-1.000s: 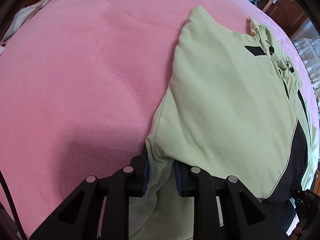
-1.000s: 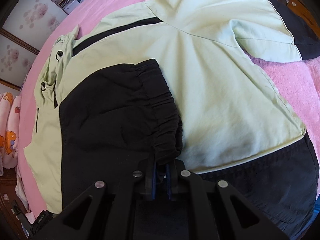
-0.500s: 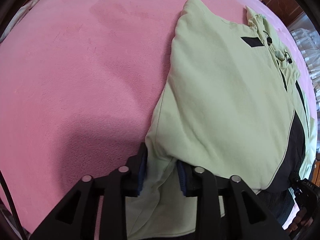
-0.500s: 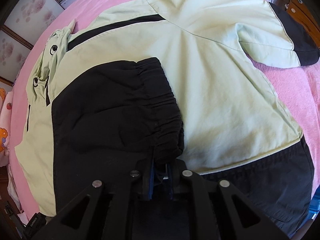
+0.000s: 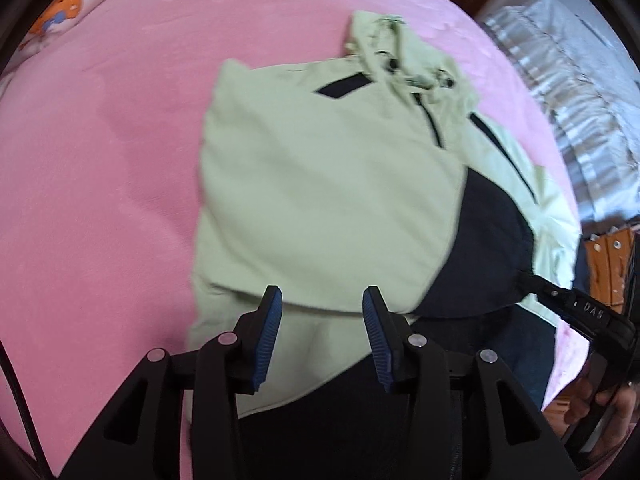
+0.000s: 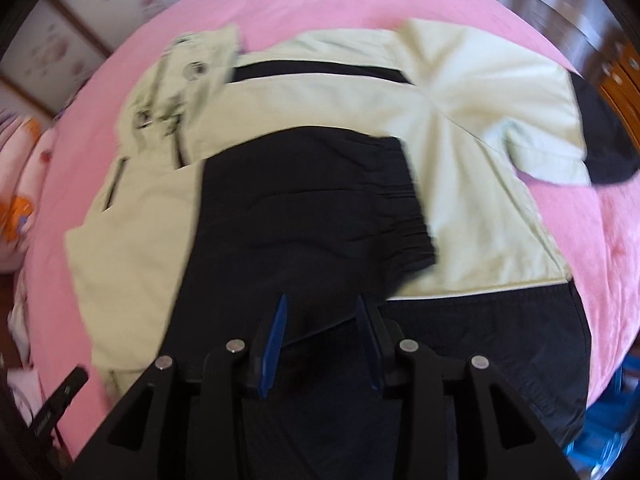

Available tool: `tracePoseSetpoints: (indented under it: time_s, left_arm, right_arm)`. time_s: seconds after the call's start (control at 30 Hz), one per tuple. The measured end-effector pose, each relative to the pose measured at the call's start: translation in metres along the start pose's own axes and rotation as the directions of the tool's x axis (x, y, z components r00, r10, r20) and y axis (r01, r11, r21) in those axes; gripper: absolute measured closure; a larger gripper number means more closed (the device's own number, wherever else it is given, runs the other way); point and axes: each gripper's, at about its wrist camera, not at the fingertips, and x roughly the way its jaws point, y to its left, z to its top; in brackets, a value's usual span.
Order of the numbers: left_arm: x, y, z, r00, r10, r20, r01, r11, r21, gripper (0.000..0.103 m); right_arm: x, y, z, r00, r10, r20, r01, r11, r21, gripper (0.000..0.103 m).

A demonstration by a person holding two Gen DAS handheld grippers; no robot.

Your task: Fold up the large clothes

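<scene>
Pink fleece bedspread (image 5: 100,200) (wood cabinets behind) | green-black jacket (image 5: 320,200) lying | both grippers' jaws opening, released

I see a pink fleece blanket (image 5: 120,168) covering the bed and filling most of both views. Beyond its far left edge lies cartoon-print bedding (image 5: 68,4) in white and orange. Past the blanket's right edge sits a pale striped quilt (image 5: 568,64), with brown wooden cabinets (image 5: 608,256) nearby. Floral wall panels (image 6: 76,52) stand behind the blanket's upper left.
</scene>
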Motion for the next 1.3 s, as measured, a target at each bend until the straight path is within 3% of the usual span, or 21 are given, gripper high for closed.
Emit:
tracePoseSetpoints:
  time_s: [0.23,0.47,0.57,0.7,0.83,1.03,1.3]
  left_arm:
    - [0.033,-0.05,0.009,0.987,-0.157,-0.042,0.159,0.987,0.026,0.063]
    - [0.085,-0.071,0.011,0.981,-0.144,-0.128,0.153,0.986,0.063,0.063]
    - [0.098,-0.071,0.01,0.985,-0.108,-0.135,0.12,0.99,0.079,0.063]
    - [0.107,-0.065,0.01,0.988,-0.091,-0.126,0.099,0.993,0.063,0.063]
    - [0.107,-0.053,0.011,0.992,-0.043,-0.117,0.049,0.998,0.049,0.063]
    - [0.095,-0.016,0.009,0.995,0.027,-0.094,-0.028,1.0,-0.009,0.064]
    - [0.073,0.037,0.003,0.99,0.124,-0.07,-0.129,0.989,-0.072,0.063]
  right_arm:
    - [-0.005,0.052,-0.007,0.982,0.188,-0.001,-0.185,0.966,-0.183,0.067]
    - [0.026,0.065,-0.008,0.971,0.236,-0.036,-0.238,0.942,-0.238,0.068]
    - [0.044,0.065,-0.007,0.963,0.261,-0.067,-0.27,0.93,-0.25,0.082]
    - [0.063,0.067,-0.005,0.957,0.27,-0.107,-0.289,0.923,-0.255,0.084]
    - [0.075,0.065,-0.006,0.96,0.25,-0.125,-0.275,0.923,-0.269,0.096]
    - [0.077,0.046,0.002,0.965,0.228,-0.125,-0.253,0.935,-0.25,0.102]
    - [0.067,-0.005,0.013,0.992,0.107,-0.074,-0.119,0.973,-0.199,0.102]
